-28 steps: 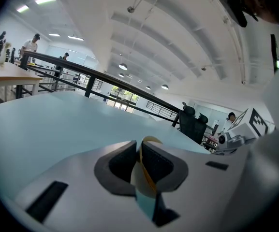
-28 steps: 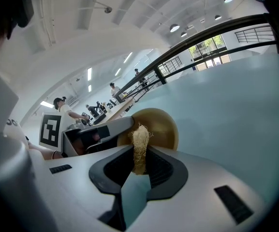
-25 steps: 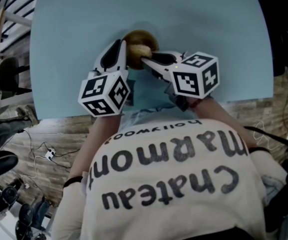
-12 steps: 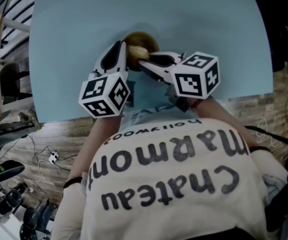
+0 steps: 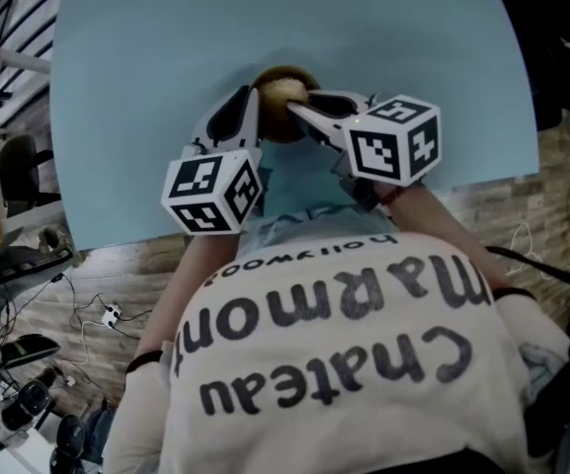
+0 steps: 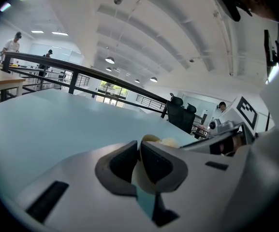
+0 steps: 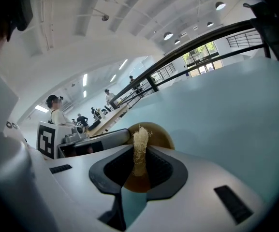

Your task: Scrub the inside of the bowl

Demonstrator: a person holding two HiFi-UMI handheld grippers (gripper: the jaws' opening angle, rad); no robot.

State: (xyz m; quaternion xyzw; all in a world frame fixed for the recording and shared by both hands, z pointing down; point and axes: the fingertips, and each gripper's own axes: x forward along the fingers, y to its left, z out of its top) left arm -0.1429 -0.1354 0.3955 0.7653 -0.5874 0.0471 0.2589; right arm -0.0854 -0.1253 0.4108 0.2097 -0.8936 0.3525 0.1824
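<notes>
There is one bowl (image 5: pixel 286 70) here, brown and round, standing on the pale blue table (image 5: pixel 166 47), and I take everything else from it. I have two tongs on it. My left gripper (image 5: pixel 248 97) comes at the bowl from its left side and has its rim (image 6: pixel 146 139) between the two jaws; those jaws have just been closing further, and in the left gripper view (image 6: pixel 139 149) the dark pads press on the thin wall from both sides, one inside the bowl and one outside, so this tong is clenched on the bowl. My right gripper (image 5: pixel 299 107) reaches over the bowl's near right edge, and it is clamped on one scrubber (image 7: pixel 140 146), a pale, fibrous wad that stands up between the two pads with frayed strands at its top. From the head view the scrubber (image 5: pixel 285 89) sits inside the bowl, against the far part of its hollow. In the right gripper view (image 7: pixel 140 151) the bowl (image 7: pixel 161 129) shows just behind the scrubber, its brown rim curving to the right of it, and more brown shows below, between the pads. The two tips lie close together across the bowl, not touching each other. Each tong carries one marker cube, two in all: the left one (image 5: pixel 210 191) and the right one (image 5: pixel 393 138) both sit nearer to me than the bowl.
</notes>
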